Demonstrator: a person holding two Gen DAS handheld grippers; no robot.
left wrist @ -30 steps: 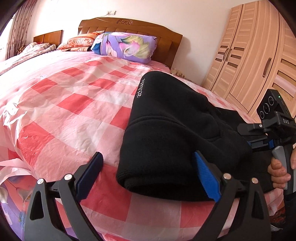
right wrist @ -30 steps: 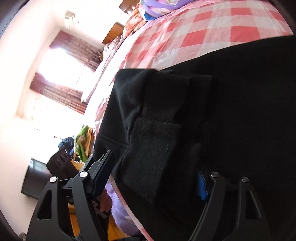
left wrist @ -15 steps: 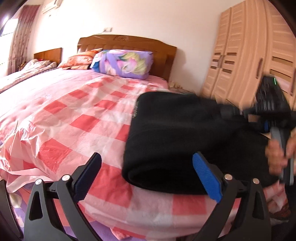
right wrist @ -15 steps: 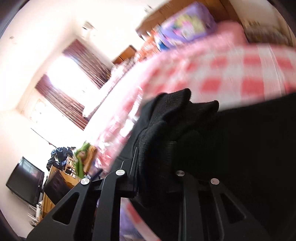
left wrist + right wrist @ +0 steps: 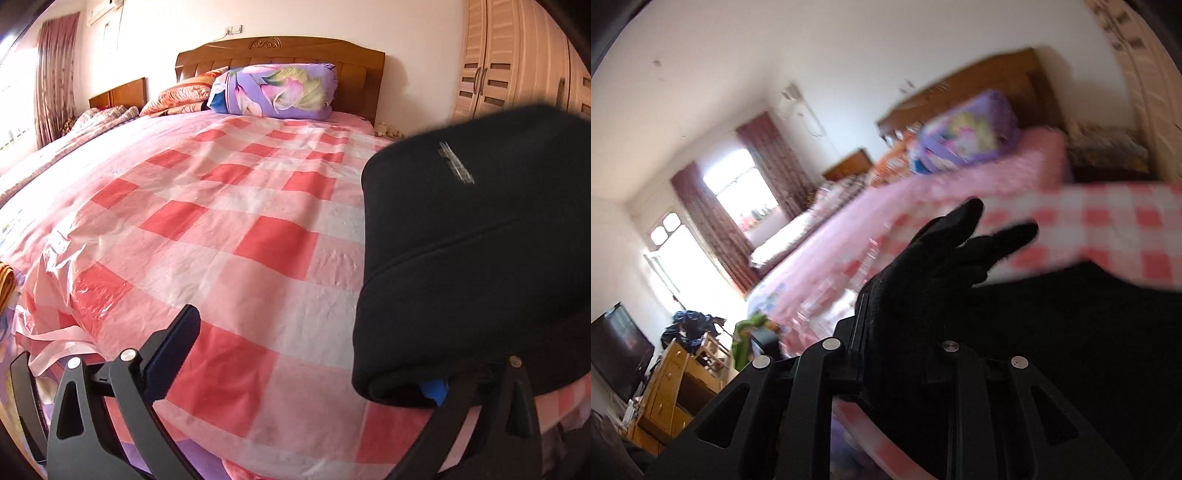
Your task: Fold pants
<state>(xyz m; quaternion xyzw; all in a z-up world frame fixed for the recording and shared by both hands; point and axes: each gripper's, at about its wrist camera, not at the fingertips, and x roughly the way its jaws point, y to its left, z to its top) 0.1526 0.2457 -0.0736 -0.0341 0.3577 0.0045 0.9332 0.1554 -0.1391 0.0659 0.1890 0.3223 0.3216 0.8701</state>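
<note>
The right gripper (image 5: 905, 354) pinches a bunch of the black pants (image 5: 960, 273). The left gripper (image 5: 306, 354) is spread wide, its right finger under the pants' fold (image 5: 476, 258) near the bed's (image 5: 236, 229) near edge.

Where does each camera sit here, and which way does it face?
Left wrist: on the left tongs, looking up the bed toward the headboard; both fingers show, spread wide, the pants lying over the right one.
Right wrist: on the right tongs, rolled sideways, facing the window; its fingers are closed on the pants.
Shared: pants, bed, purple pillow.
</note>
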